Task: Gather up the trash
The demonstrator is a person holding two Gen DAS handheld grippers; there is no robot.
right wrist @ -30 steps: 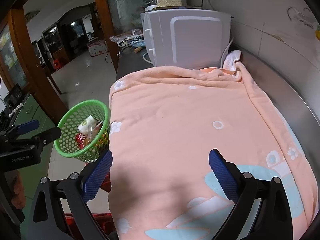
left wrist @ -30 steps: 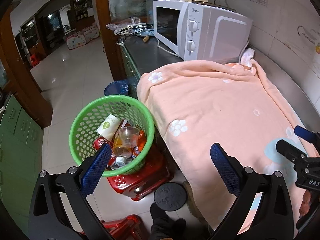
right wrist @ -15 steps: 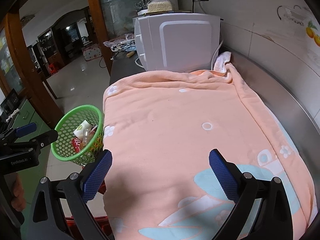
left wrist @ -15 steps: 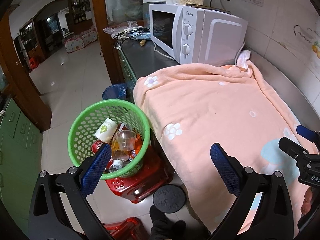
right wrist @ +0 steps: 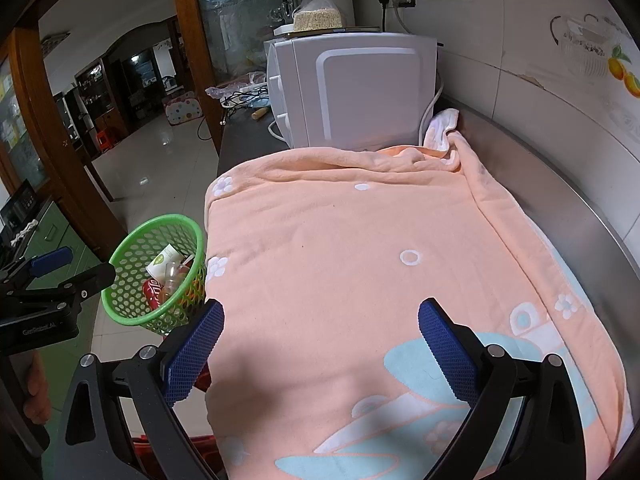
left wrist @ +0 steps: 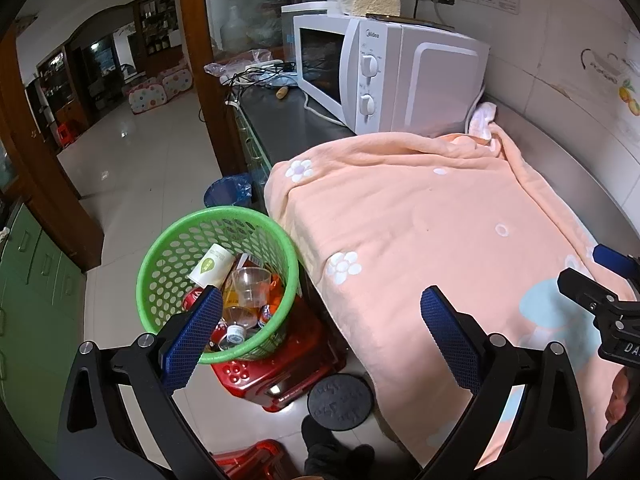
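- Left wrist view: the left gripper (left wrist: 322, 334) has its blue-padded fingers (left wrist: 194, 336) spread wide with nothing between them. It hangs above the floor, beside the counter's edge.
- Under its left finger stands the green basket (left wrist: 168, 248), set on a red stool (left wrist: 280, 376). The trash lies inside: a white paper cup (left wrist: 212, 266), a clear plastic cup (left wrist: 250, 286), a red can (left wrist: 194, 298) and a bottle with a white cap (left wrist: 236, 332).
- The basket sits just beside the peach blanket (left wrist: 432, 232) draped over the counter; a round black disc (left wrist: 340, 402) lies on the floor near the stool.
- A white microwave (left wrist: 384, 76) stands at the blanket's far end. The right gripper shows at the right edge.
- Right wrist view: the right gripper (right wrist: 320, 336) is equally wide apart and empty, held over the blanket's (right wrist: 360, 260) near part.
- The basket (right wrist: 156, 268) appears to the left, off the counter's side, its trash visible inside; the left gripper (right wrist: 60, 276) hangs near it.
- The microwave's (right wrist: 360, 92) side panel faces this camera, and a bag of pale contents (right wrist: 318, 16) rests on top.
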